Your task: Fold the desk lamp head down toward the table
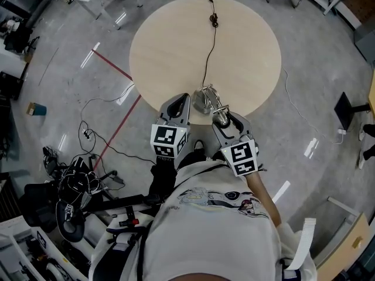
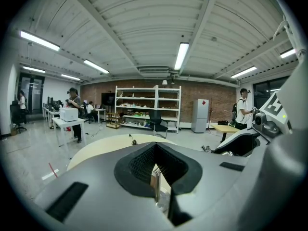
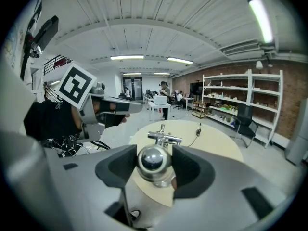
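Note:
A chrome desk lamp [image 1: 206,100] stands at the near edge of the round wooden table [image 1: 176,45]. My right gripper [image 1: 223,119] is shut on the lamp's domed chrome head [image 3: 153,161], which fills the gap between its black pads; the lamp's arm joint [image 3: 164,138] shows just beyond. My left gripper [image 1: 182,102] sits at the lamp's left side. In the left gripper view, its jaws are closed on a thin chrome stem [image 2: 156,186], with the table behind.
The lamp's black cord [image 1: 208,57] runs across the table to an inline switch [image 1: 214,21] at the far side. Cables and a stand [image 1: 76,186] lie on the floor at left. Shelves [image 2: 147,107] and people stand far off.

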Action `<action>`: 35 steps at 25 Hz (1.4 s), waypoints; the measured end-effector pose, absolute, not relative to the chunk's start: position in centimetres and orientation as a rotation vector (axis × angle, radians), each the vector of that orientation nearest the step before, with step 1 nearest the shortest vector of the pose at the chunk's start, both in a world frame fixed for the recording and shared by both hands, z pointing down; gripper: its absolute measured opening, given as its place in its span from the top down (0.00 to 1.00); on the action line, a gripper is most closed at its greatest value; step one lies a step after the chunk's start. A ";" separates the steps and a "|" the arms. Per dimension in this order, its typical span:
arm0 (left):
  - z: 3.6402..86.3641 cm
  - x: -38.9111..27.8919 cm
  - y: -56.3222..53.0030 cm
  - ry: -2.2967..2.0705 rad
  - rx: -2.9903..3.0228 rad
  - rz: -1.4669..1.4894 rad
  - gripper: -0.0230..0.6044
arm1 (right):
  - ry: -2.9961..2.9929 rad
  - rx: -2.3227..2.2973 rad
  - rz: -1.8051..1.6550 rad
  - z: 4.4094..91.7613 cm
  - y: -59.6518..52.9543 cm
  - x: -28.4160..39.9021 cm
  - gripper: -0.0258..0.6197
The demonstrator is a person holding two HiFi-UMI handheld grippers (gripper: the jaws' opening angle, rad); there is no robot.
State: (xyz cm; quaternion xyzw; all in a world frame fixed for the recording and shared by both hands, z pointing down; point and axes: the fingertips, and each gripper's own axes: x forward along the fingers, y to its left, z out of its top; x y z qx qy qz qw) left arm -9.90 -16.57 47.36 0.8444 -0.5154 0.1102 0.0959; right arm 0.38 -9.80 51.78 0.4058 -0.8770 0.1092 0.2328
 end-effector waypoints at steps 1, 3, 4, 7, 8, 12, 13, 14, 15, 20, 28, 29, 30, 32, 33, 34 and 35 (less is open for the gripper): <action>47.4 -9.9 -16.5 -1.526 2.502 0.329 0.96 | -2.408 1.114 0.299 51.9 -9.7 0.4 0.59; 47.5 -9.9 -16.4 -1.524 2.503 0.333 0.96 | -2.404 1.112 0.296 52.2 -9.5 0.4 0.59; 47.5 -9.9 -16.4 -1.525 2.503 0.334 0.96 | -2.400 1.111 0.295 52.4 -9.4 0.5 0.59; 47.6 -9.8 -16.4 -1.528 2.501 0.337 0.96 | -2.388 1.104 0.292 52.9 -9.2 0.7 0.59; 47.6 -9.8 -16.4 -1.529 2.500 0.338 0.96 | -2.384 1.103 0.291 53.1 -9.2 0.8 0.59; 47.6 -10.0 -16.3 -1.532 2.496 0.340 0.96 | -2.376 1.106 0.288 53.7 -9.0 0.8 0.59; 47.6 -10.0 -16.4 -1.532 2.495 0.340 0.96 | -2.375 1.109 0.286 53.9 -9.0 0.8 0.59; 47.7 -10.1 -16.4 -1.532 2.493 0.340 0.96 | -2.372 1.112 0.283 54.1 -9.0 0.8 0.59; 47.8 -10.1 -16.4 -1.532 2.492 0.340 0.96 | -2.367 1.114 0.282 54.3 -8.9 0.8 0.59; 47.9 -10.1 -15.9 -1.533 2.493 0.337 0.96 | -2.352 1.126 0.271 55.6 -8.2 1.1 0.59; 48.0 -10.3 -16.1 -1.533 2.485 0.344 0.96 | -2.320 1.136 0.274 57.1 -8.2 1.3 0.59; 48.0 -10.3 -16.1 -1.534 2.484 0.346 0.96 | -2.316 1.136 0.276 57.3 -8.2 1.3 0.59; 48.0 -10.4 -16.1 -1.534 2.483 0.347 0.96 | -2.313 1.136 0.277 57.5 -8.1 1.3 0.59; 48.0 -10.5 -16.0 -1.537 2.484 0.351 0.96 | -2.310 1.136 0.280 57.8 -8.0 1.3 0.59; 48.0 -10.5 -16.0 -1.538 2.485 0.351 0.96 | -2.309 1.136 0.282 57.9 -8.0 1.3 0.59; 48.1 -10.6 -15.9 -1.539 2.485 0.352 0.96 | -2.307 1.134 0.284 58.1 -7.9 1.3 0.59; 48.1 -10.6 -16.0 -1.539 2.486 0.352 0.96 | -2.304 1.133 0.287 58.3 -7.9 1.3 0.59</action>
